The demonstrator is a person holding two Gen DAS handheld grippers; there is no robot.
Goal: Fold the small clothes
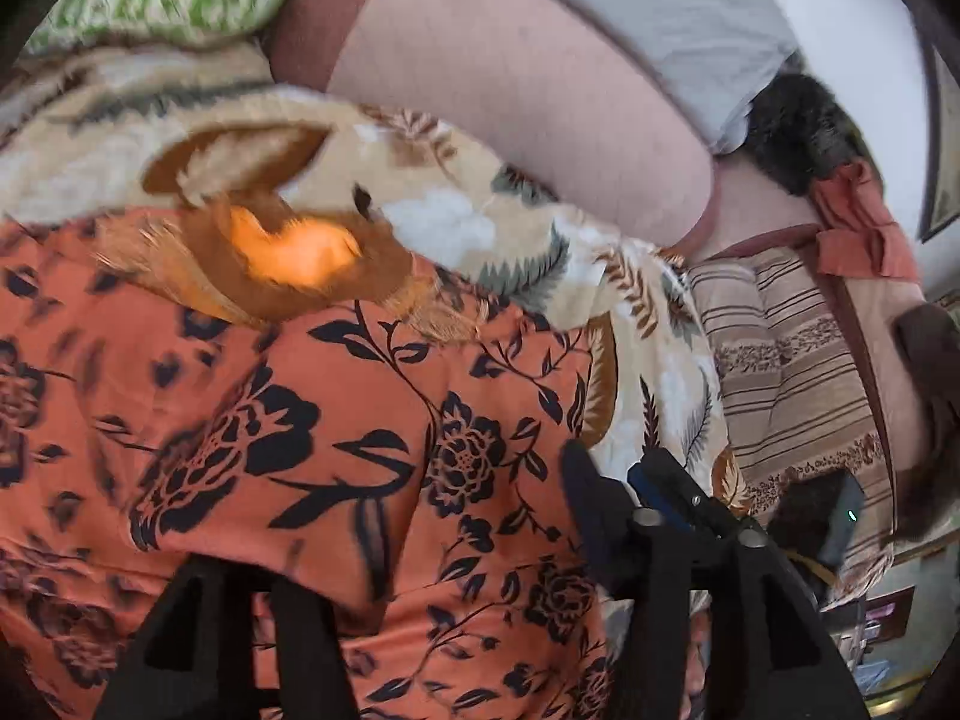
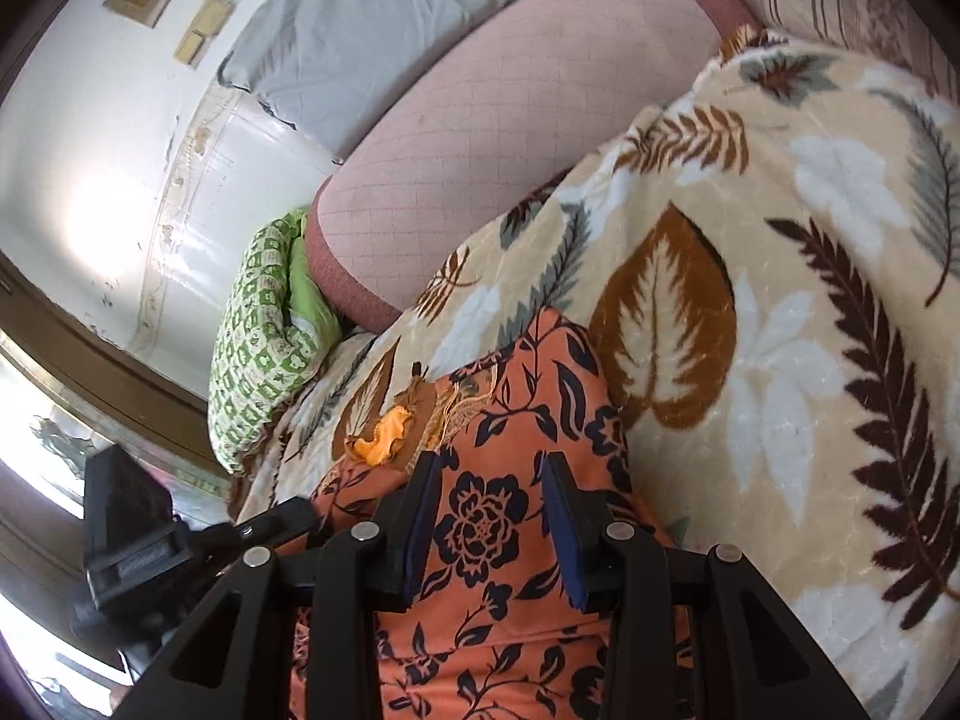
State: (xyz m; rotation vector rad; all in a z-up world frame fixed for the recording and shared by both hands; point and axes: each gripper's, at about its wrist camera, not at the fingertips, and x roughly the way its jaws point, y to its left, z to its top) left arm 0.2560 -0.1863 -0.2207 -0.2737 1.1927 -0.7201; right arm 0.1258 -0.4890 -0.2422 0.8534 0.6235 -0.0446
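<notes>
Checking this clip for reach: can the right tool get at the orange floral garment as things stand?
Probably yes. The right tool is open, its fingers straddling the orange floral garment, which lies spread on the leaf-print blanket. Nothing sits between them.

1. A cream blanket (image 2: 780, 192) with brown, grey and white leaf prints covers the bed.
2. A pink quilted cushion (image 2: 510, 120) with a darker border lies beyond it.
3. A grey pillow (image 2: 360, 30) rests against the white wall (image 2: 78, 138).
4. A green patterned pillow (image 2: 258, 330) sits beside the cushion.
5. A striped beige cloth (image 1: 792, 372) lies near a rust-red cloth (image 1: 858, 222).
</notes>
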